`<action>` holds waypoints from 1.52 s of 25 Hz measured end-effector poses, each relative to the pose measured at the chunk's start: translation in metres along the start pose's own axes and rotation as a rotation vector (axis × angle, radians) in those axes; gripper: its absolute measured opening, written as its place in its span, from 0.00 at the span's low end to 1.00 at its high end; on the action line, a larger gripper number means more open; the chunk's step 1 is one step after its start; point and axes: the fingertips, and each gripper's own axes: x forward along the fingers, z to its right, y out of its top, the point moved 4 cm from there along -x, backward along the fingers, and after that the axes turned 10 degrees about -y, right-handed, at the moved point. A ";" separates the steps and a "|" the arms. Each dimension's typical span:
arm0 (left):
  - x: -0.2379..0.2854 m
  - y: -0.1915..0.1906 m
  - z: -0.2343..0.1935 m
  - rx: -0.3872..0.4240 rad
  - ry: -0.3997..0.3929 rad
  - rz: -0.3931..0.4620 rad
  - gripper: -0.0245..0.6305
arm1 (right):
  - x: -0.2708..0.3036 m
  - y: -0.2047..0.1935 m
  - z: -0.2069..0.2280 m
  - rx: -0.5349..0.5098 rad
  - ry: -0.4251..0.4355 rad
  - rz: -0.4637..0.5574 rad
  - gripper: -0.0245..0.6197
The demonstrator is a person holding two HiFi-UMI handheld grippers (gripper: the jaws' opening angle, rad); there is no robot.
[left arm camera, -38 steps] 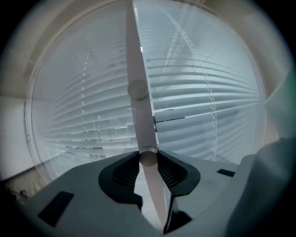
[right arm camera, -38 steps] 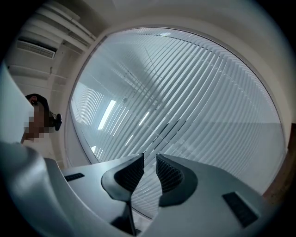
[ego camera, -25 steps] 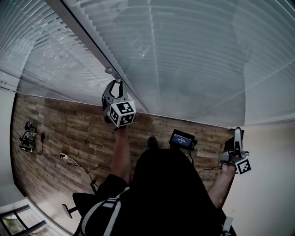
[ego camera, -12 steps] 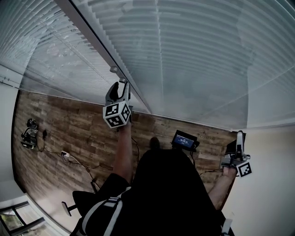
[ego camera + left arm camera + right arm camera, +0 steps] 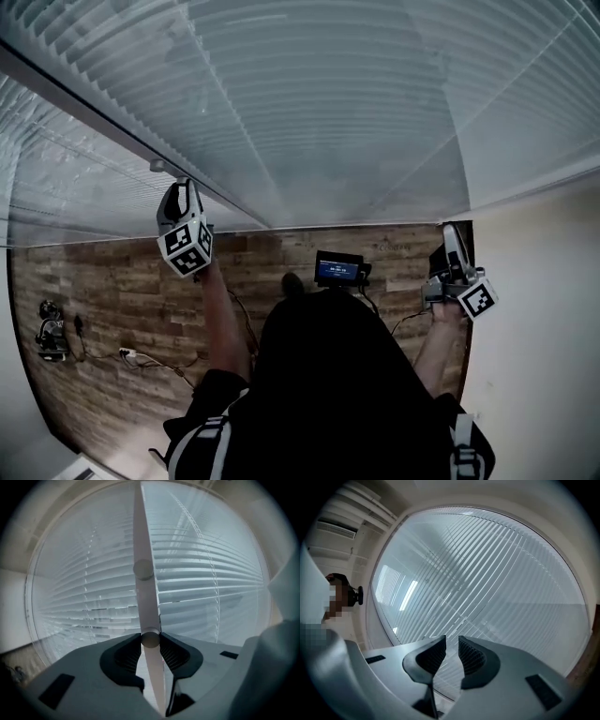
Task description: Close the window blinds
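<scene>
White slatted blinds cover the window ahead, their slats lying nearly flat. A thin pale tilt wand hangs in front of them. My left gripper is raised to it; its jaws have just been closing and now pinch the wand between the pads. My right gripper is held up at the right end of the blinds. Its jaws stand a little apart with nothing between them, and only slats show through the gap.
A dark window bar runs diagonally between two blind panels. Below lie a wood-plank floor, a small lit screen, and cables with a device at the left. A plain wall stands on the right.
The left gripper has rolled on the wand, so its marker cube shows another face, and it sits further left in the view. The right gripper has stayed by the wall.
</scene>
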 end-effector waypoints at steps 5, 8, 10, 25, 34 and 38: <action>-0.003 0.016 0.000 0.150 0.043 -0.060 0.25 | 0.001 0.009 -0.018 -0.006 -0.012 -0.005 0.17; -0.004 0.016 0.000 0.153 0.043 -0.060 0.24 | 0.001 0.008 -0.018 -0.005 -0.010 -0.008 0.17; -0.004 0.011 0.002 0.152 0.043 -0.061 0.25 | 0.000 0.005 -0.013 -0.003 -0.008 -0.010 0.17; -0.032 -0.007 0.003 0.055 0.007 -0.015 0.25 | 0.006 0.003 -0.008 0.005 -0.013 -0.029 0.17; -0.013 0.014 0.002 -0.128 -0.048 0.069 0.25 | 0.002 0.006 -0.006 0.002 -0.013 -0.028 0.17; -0.006 0.012 -0.003 -0.143 -0.021 0.044 0.25 | 0.001 0.006 -0.009 0.007 -0.006 -0.017 0.17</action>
